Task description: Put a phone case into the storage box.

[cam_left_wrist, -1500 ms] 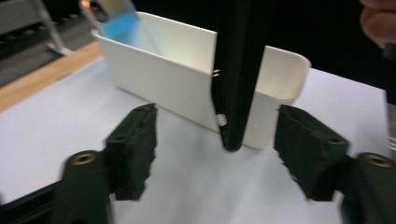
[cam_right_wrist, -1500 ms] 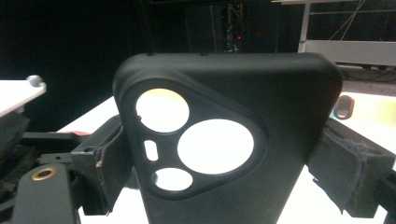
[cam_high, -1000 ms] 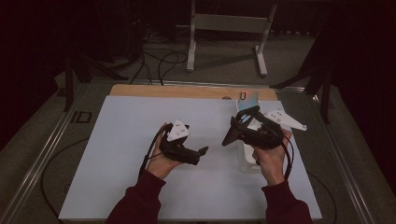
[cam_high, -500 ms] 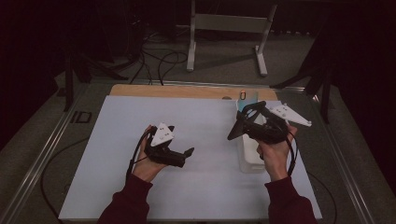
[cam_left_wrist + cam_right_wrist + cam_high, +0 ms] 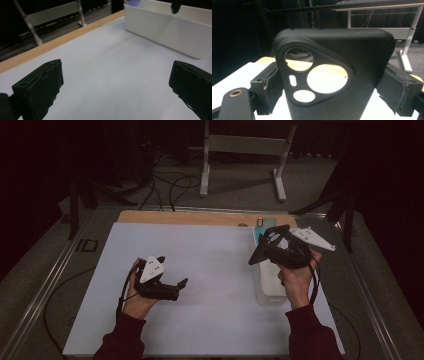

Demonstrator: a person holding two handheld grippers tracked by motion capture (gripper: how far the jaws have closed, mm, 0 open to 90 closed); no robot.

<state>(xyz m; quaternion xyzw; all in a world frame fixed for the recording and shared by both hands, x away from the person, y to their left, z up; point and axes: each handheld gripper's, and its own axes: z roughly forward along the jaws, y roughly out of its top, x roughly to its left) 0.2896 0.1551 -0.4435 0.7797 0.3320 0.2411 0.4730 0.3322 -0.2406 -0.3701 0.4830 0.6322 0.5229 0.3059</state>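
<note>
Right gripper point(image 5: 270, 251) clamps a black phone case point(image 5: 334, 75) by its side edges, above the white bin point(image 5: 270, 287); light, flexible, grippy. Left gripper point(image 5: 172, 287) open, empty

The high view looks forward and down from above the person's side onto the whole white table point(image 5: 200, 270); the left gripper view sits low and close to that surface, facing across it toward the white bin point(image 5: 170, 35), which the high view shares point(image 5: 267, 292); the right gripper view faces the far stand point(image 5: 409, 37), very near a black phone case point(image 5: 352, 82).
</note>
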